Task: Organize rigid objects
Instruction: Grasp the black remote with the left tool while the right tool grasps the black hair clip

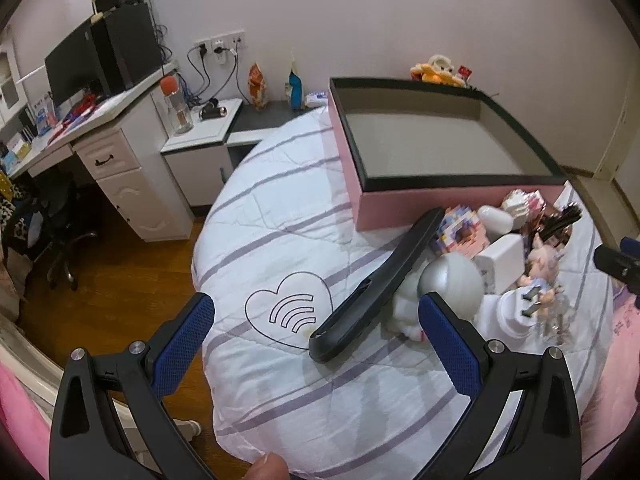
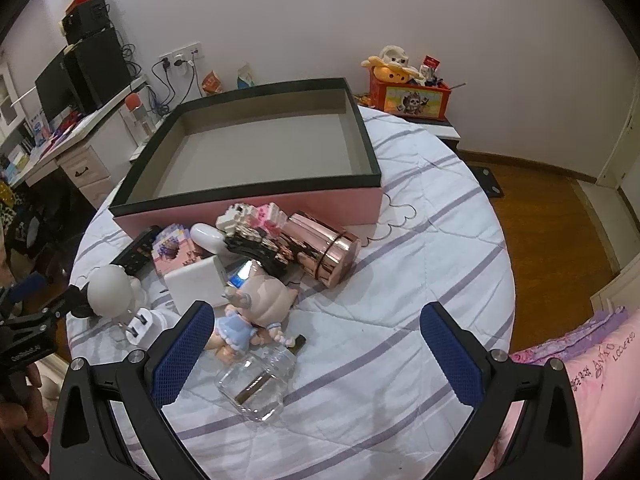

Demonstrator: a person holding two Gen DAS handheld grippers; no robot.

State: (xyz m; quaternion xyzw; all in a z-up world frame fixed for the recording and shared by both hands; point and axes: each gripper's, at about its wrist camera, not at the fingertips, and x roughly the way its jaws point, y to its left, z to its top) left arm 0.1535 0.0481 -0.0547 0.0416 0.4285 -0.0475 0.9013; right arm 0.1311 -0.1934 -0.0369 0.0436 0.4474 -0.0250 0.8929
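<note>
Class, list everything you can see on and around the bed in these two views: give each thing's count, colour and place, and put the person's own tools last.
Box: one, pink with black rim, empty, on the bed.
Quilt: one, white with purple stripes, under everything.
Shiny cylinder: one, rose-gold, lying in front of the box.
Doll: one, blue dress, lying near the right gripper.
Clear bottle: one, transparent, nearest the right wrist camera.
White block: one, beside the doll.
Black curved piece: one, on the quilt.
Left gripper: jaws open.
Right gripper: jaws open.
</note>
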